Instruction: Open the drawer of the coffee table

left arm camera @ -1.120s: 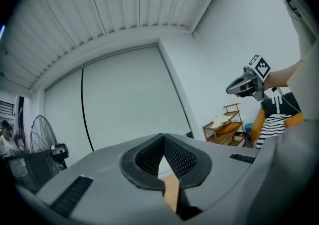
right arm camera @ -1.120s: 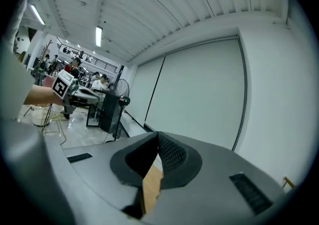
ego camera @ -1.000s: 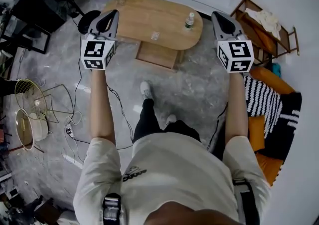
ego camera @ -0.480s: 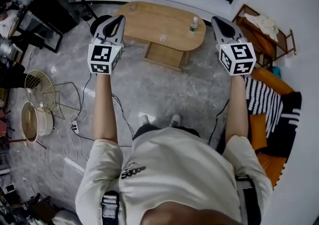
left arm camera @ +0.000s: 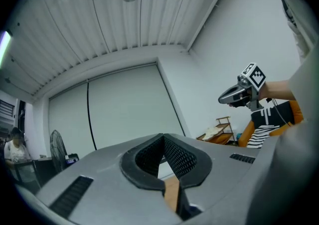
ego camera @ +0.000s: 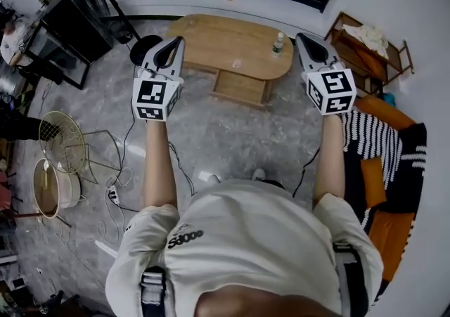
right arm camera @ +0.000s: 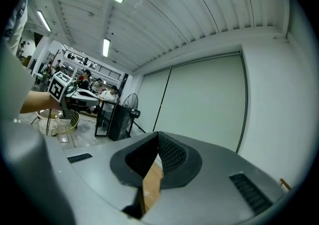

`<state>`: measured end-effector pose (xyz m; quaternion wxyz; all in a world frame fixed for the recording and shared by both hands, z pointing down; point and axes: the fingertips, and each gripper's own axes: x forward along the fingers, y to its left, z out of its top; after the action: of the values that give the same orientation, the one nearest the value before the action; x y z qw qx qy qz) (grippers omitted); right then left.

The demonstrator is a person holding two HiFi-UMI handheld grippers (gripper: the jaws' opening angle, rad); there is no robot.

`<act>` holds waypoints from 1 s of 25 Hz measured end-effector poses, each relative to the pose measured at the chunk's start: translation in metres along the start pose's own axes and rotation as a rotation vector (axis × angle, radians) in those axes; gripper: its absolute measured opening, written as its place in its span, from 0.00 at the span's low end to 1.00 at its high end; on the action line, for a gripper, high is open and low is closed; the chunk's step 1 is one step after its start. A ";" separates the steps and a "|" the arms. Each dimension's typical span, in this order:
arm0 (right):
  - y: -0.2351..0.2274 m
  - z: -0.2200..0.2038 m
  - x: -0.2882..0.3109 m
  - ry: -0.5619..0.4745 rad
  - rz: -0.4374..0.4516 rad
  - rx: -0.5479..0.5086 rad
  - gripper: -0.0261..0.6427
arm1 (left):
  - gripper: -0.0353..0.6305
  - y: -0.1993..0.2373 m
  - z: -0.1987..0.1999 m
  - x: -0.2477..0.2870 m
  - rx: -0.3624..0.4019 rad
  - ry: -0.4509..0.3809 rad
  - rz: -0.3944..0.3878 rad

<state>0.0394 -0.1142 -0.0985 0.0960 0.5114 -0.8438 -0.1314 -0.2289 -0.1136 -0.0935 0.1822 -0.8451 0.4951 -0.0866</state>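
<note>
Both the left gripper [ego camera: 174,45] and the right gripper [ego camera: 302,40] are closed on nothing, held level, well short of the coffee table [ego camera: 211,36]. Its drawer [ego camera: 242,87] sits below the tabletop's near edge. Arriving with closed jaws would likely only shove the drawer front, and a careless reach could topple the bottle [ego camera: 278,43] or the glass [ego camera: 237,64].

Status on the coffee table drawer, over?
Left hand-held gripper shut, empty; right hand-held gripper same. Coffee table ahead, not touched. Bottle, glass on top.
</note>
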 end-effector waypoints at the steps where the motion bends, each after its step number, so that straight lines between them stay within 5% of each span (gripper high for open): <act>1: 0.008 0.002 0.002 -0.001 -0.001 0.001 0.05 | 0.08 0.003 -0.003 -0.005 -0.005 0.002 -0.004; 10: 0.051 0.019 0.015 -0.012 0.038 0.002 0.05 | 0.08 0.020 -0.011 -0.020 -0.010 -0.006 -0.016; 25: 0.053 0.014 0.025 0.006 0.067 -0.031 0.05 | 0.08 0.021 -0.012 -0.014 -0.012 0.008 -0.018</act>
<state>-0.0212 -0.1115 -0.0945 0.1105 0.4819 -0.8580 -0.1396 -0.2562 -0.1129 -0.0905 0.1743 -0.8503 0.4885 -0.0888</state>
